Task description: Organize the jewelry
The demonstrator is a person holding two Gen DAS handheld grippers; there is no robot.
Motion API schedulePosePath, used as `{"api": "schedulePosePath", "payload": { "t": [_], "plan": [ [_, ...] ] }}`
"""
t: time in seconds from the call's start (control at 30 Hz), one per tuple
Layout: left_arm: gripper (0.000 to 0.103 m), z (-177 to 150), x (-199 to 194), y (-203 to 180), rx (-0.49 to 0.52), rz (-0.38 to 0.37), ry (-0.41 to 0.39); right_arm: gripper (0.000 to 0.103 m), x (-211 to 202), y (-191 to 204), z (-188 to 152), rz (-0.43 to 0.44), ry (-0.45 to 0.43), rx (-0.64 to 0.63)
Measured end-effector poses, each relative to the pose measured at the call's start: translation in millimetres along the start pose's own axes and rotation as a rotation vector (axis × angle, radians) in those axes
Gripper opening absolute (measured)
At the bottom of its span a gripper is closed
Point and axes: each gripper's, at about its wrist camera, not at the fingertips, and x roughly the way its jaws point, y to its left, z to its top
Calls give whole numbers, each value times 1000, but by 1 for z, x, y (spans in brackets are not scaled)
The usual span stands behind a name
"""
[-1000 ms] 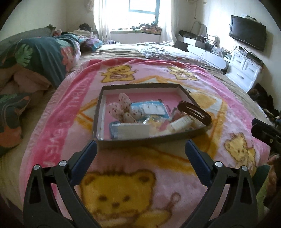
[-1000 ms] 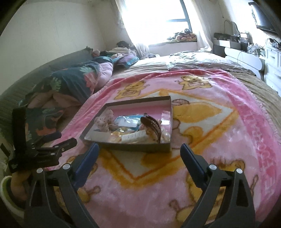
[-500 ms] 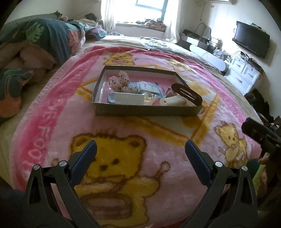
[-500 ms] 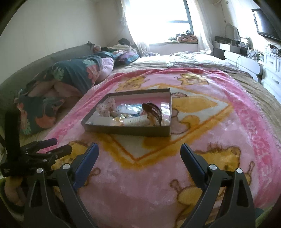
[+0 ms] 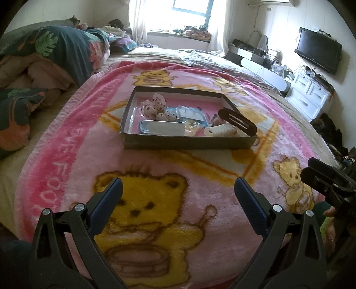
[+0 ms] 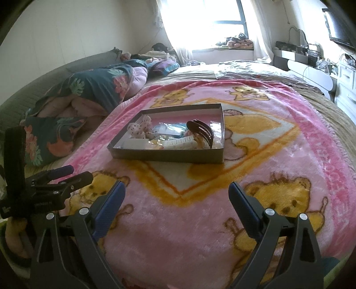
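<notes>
the shallow grey cardboard tray (image 5: pixel 189 142) of mixed, hard-to-identify trinkets lies on the pink bear-print blanket (image 5: pixel 155 177), well ahead of both left gripper (image 5: pixel 178 195) and right gripper (image 6: pixel 175 195), fingers spread wide, empty. only the left view shows the wall-mounted television (image 5: pixel 318 53) whole.

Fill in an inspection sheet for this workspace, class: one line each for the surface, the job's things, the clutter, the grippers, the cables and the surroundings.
Surface: pink teddy-bear blanket spread over a bed.
Job's things: shallow grey box on the blanket, holding a dark brown hair claw clip, a cream hair clip, spotted fabric pieces and blue packets.
Clutter: rumpled floral quilt at the bed's left side.
Grippers: left gripper and right gripper both open, empty, short of the box.
Cables: some near the white dresser; details unclear.
Surroundings: bright window, wall television.
</notes>
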Motion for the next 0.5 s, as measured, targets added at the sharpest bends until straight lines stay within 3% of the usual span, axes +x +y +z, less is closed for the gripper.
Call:
{"api": "schedulePosePath", "payload": {
  "t": [0.5],
  "plan": [
    [94,2,-3,1,0,2,-5,93,-1,0,-1,5,5,3]
  ]
}}
